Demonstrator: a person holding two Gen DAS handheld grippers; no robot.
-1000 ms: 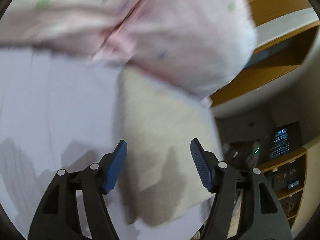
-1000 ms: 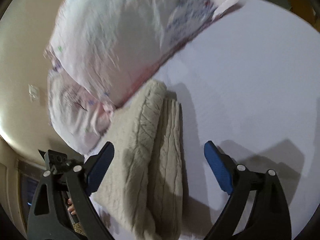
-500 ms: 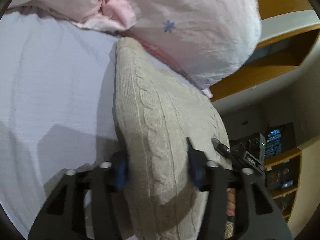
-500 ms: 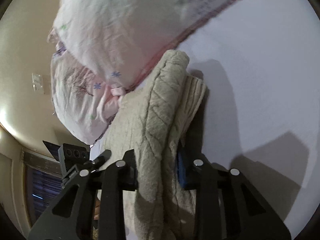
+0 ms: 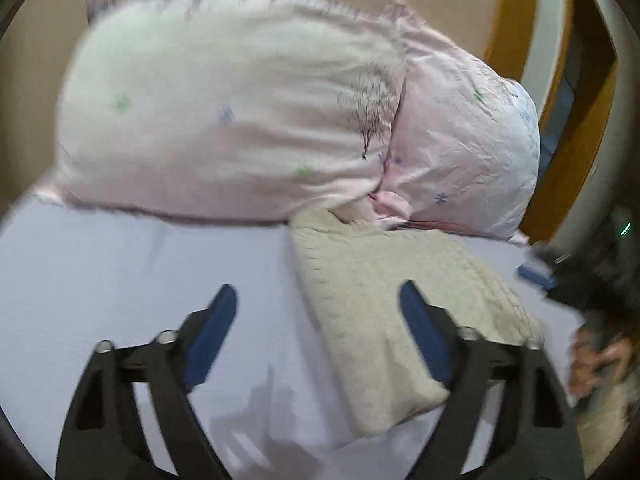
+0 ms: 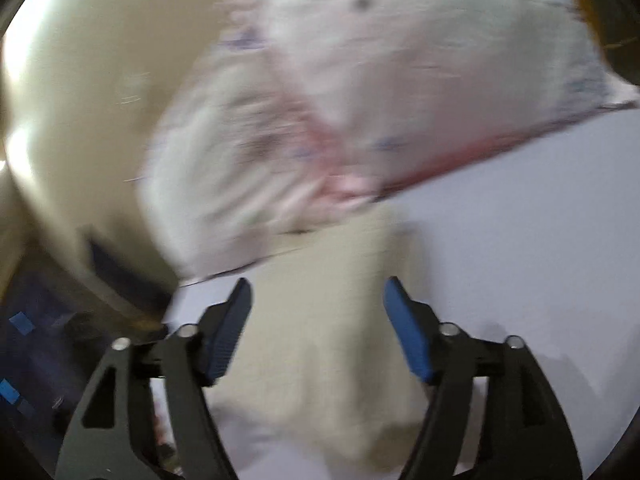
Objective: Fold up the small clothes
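Observation:
A folded beige cable-knit garment (image 5: 400, 312) lies on the pale lilac bed sheet (image 5: 120, 280), its far end against the pillows. My left gripper (image 5: 320, 320) is open and empty, held above the garment's left edge. In the blurred right wrist view the garment (image 6: 328, 320) lies below and between the open fingers of my right gripper (image 6: 316, 320), which holds nothing. The right gripper's blue pad and the person's hand show at the right edge of the left wrist view (image 5: 536, 274).
Two pink-white patterned pillows (image 5: 240, 120) (image 5: 460, 152) lie at the head of the bed, also blurred in the right wrist view (image 6: 380, 92). A wooden headboard or shelf (image 5: 576, 120) stands to the right. The bed's edge and dark floor (image 6: 48, 340) are at the lower left.
Both grippers were shut on the folded beige garment half a second ago. Both have let go, opened and pulled back, and the garment now rests on the sheet.

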